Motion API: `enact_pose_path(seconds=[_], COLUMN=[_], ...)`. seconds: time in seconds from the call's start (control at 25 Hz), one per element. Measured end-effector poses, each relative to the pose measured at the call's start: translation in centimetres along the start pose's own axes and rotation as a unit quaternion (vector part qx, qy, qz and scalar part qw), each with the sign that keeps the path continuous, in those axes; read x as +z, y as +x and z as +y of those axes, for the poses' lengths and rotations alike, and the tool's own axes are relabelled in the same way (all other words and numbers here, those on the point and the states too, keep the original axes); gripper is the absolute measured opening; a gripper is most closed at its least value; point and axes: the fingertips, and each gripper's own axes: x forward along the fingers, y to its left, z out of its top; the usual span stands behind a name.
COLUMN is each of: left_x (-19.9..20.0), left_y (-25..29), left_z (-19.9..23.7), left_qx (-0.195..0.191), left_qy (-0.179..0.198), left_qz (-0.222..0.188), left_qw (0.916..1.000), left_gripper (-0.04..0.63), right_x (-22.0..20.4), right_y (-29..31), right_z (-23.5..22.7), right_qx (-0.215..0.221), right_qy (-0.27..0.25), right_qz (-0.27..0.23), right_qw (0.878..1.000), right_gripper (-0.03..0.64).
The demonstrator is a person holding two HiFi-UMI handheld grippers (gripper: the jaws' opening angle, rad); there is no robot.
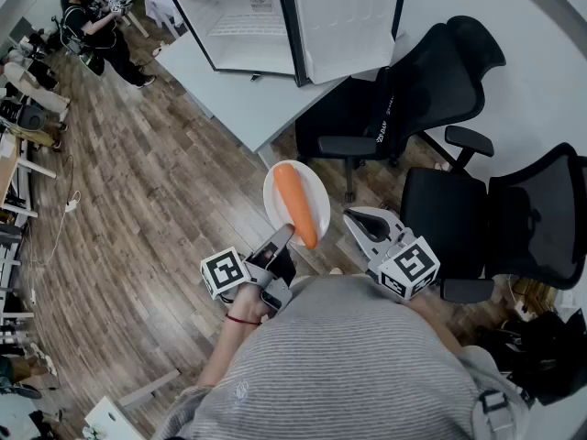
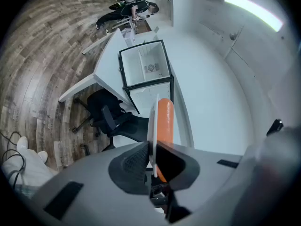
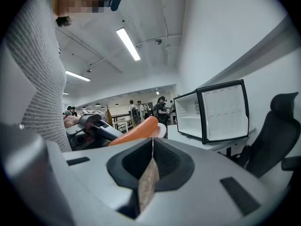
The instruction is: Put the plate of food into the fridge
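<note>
- Stands on wood floor (image 1: 138, 200), facing white counter (image 1: 215, 85) with fridge (image 1: 275, 21), door open.
- Open floor ahead and left; black chairs (image 1: 394, 108) close on right.
- Clamps left tool (image 1: 281, 235) on near rim of plate (image 1: 317, 200) bearing carrot (image 1: 295, 200), well short of fridge.
- Holds right tool (image 1: 359, 220) closed, empty, just beside plate.

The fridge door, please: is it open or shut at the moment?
Open: the door is swung aside, and the fridge shows its white interior.
</note>
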Motion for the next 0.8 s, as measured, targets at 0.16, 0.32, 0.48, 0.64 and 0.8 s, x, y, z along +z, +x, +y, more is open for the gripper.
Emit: enact_pose_path(seconds=[0.16,0.32,0.48,0.64,0.8], left_x=[-0.27,-0.05,-0.02,0.1,0.01], left_y=[-0.18,-0.46,-0.06,-0.29,-0.16], left_z=[0.08,0.62,0.04,0.43,0.34], left_qx=[-0.001,0.011,-0.001,0.007,0.003], left_qy=[-0.001,0.011,-0.002,0.008,0.004], left_qz=[0.002,0.003,-0.002,-0.001,-0.004], left_qw=[1.0,0.9999,1.0,0.9999,1.0], left_gripper=[0.04,0.04,0.04,0.04,0.04], right_x=[0.5,0.25,0.71,0.3,0.7], right_y=[-0.03,0.08,0.33,0.29,0.29], right_z=[0.22,0.23,0.13,0.12,0.07], right_qx=[-0.001,0.001,0.004,0.005,0.015], right_qy=[0.0,0.003,-0.003,0.002,0.021], right_qz=[0.0,0.001,0.001,0.001,-0.014], right_qw=[1.0,1.0,1.0,1.0,1.0], right_gripper=[0.017,0.017,0.017,0.016,0.017])
